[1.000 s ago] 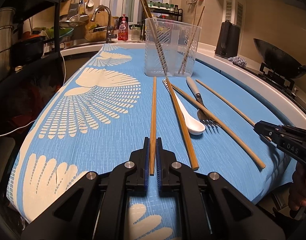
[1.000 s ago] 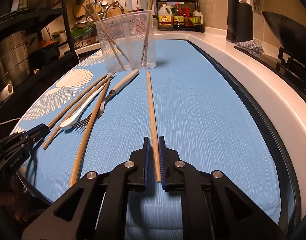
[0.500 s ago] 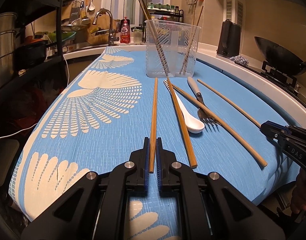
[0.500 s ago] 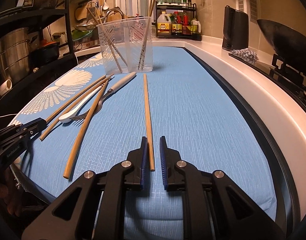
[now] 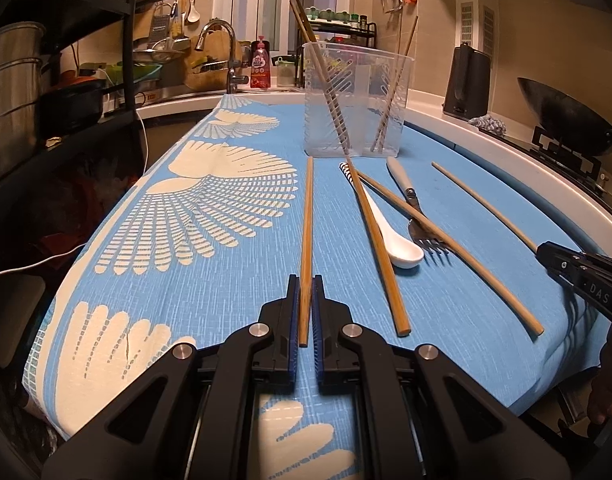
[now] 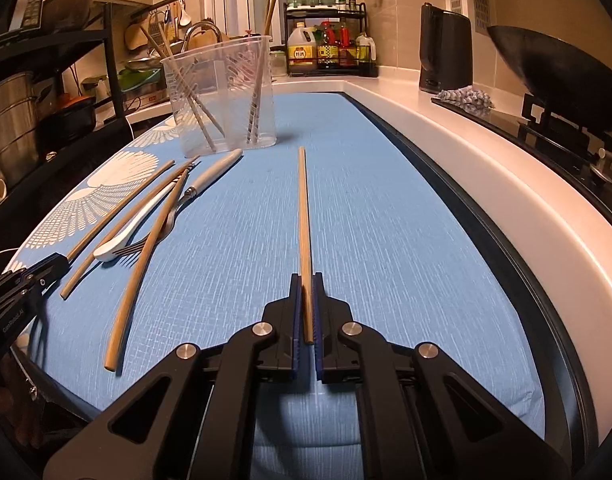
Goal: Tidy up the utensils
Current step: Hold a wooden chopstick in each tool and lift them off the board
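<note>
Chopsticks lie scattered on the blue cloth [image 5: 233, 292], and the clear cup [image 5: 356, 100] that already holds a few stands toward the cloth's far edge.

Left wrist view: the left gripper [image 5: 306, 308] is clenched on the near end of one brown chopstick [image 5: 307, 232]. That stick's long axis runs straight ahead from the jaws toward the cup's left bottom corner, its far tip just short of the cup wall. Both blue pads press its sides, and a short stub shows behind them. To its right lie a second brown stick [image 5: 380, 256], a white spoon [image 5: 390, 236], a fork [image 5: 416, 216] and a paler stick [image 5: 454, 248] crossing over them. At the cloth's right edge the right gripper [image 5: 546, 252] grips the near end of another pale stick [image 5: 486, 204].

Right wrist view: the right gripper [image 6: 307, 308] has just been closing, and its pads now clamp the near end of the pale chopstick [image 6: 303, 216]. This stick too points straight out from the jaws, its far tip aimed just right of the cup [image 6: 221, 96]. The left gripper [image 6: 45, 272] sits at the cloth's near left corner, beside the crossed pile.

Judging from this, each hand has one stick gripped at its rear end, pointing cupward. The coming move likely turns on lifting and tilting each tip over the rim; the left stick starts nearer the cup.
</note>
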Demonstrator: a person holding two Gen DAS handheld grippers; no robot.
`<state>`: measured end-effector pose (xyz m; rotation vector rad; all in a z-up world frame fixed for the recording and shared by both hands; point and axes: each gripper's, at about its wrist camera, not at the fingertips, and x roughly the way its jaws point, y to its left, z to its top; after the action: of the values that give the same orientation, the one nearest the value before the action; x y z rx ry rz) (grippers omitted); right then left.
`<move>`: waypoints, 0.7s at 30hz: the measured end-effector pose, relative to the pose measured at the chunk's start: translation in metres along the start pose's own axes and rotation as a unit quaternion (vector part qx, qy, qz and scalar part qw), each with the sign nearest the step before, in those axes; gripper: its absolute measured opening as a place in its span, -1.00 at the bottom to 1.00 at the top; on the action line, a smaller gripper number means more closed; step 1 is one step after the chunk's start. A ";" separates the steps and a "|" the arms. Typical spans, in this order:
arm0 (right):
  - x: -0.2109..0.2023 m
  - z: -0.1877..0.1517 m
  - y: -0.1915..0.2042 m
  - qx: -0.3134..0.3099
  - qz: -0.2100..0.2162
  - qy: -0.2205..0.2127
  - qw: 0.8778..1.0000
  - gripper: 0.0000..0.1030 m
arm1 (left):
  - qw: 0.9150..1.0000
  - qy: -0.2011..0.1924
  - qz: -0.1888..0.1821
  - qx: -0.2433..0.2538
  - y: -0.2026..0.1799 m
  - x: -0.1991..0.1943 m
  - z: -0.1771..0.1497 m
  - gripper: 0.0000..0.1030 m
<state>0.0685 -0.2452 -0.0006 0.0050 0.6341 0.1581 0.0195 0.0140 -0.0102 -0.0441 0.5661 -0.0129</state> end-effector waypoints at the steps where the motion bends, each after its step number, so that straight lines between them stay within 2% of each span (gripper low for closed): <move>1: 0.000 0.000 0.001 -0.002 0.001 0.001 1.000 -0.85 | 1.000 0.000 0.000 0.000 0.000 0.000 0.000 -0.88; 21: 0.001 0.000 0.002 -0.002 0.008 0.001 1.000 -0.89 | 1.000 0.000 0.001 0.003 0.000 0.001 0.001 -0.88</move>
<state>0.0685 -0.2432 -0.0010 0.0059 0.6366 0.1751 0.0207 0.0140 -0.0096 -0.0381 0.5659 -0.0133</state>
